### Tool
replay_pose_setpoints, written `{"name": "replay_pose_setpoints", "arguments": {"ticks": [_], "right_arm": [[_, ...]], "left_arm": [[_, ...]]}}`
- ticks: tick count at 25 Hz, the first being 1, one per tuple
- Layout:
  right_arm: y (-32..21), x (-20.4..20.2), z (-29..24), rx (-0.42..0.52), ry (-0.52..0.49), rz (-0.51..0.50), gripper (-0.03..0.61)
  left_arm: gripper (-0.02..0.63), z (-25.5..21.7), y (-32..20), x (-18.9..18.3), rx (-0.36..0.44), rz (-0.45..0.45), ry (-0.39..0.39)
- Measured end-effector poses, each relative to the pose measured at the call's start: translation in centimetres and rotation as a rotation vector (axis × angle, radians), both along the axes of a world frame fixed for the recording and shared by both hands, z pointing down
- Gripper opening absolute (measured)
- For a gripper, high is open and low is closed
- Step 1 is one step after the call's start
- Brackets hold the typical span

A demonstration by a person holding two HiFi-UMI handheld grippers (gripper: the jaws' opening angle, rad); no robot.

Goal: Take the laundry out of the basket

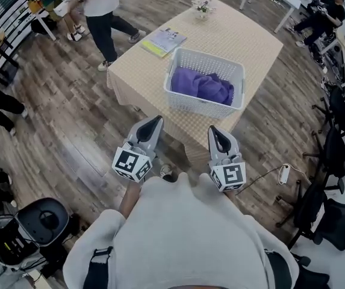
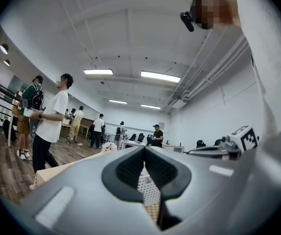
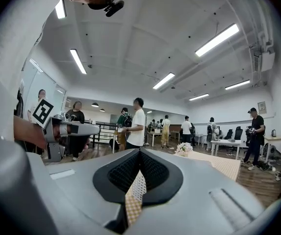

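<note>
Seemingly empty, left gripper and right gripper sit closed before checked table.

Head view looks steeply down at the basket; both gripper views face it level, nearby.

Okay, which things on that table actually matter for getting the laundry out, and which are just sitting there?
For the job:
white basket
purple laundry inside it
left gripper and right gripper, both shut and empty, short of the table

Just lying about:
booklet beyond the basket
small flower vase at the table's far end
</note>
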State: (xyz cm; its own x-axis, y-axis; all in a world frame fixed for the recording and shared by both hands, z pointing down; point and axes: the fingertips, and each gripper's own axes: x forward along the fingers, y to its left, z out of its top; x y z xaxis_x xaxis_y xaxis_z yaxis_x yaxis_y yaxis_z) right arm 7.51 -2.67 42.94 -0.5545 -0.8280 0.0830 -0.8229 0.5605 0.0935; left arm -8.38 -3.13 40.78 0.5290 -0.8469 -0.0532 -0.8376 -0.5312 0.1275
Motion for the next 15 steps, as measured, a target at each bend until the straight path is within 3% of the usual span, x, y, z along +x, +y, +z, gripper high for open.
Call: {"name": "replay_pose_setpoints", "arguments": {"ticks": [7, 15], "right_arm": [[-4.3, -2.8, -0.7, 0.005, 0.003, 0.04, -0.002], [-4.2, -2.2, 1.0, -0.042, 0.017, 0.097, -0.002]], "left_arm": [[0.009, 0.2, -4.3, -2.1, -0.012, 0.059, -0.008], [0.01, 1.5, -5.1, -2.5, -0.043, 0.085, 0.005]]}}
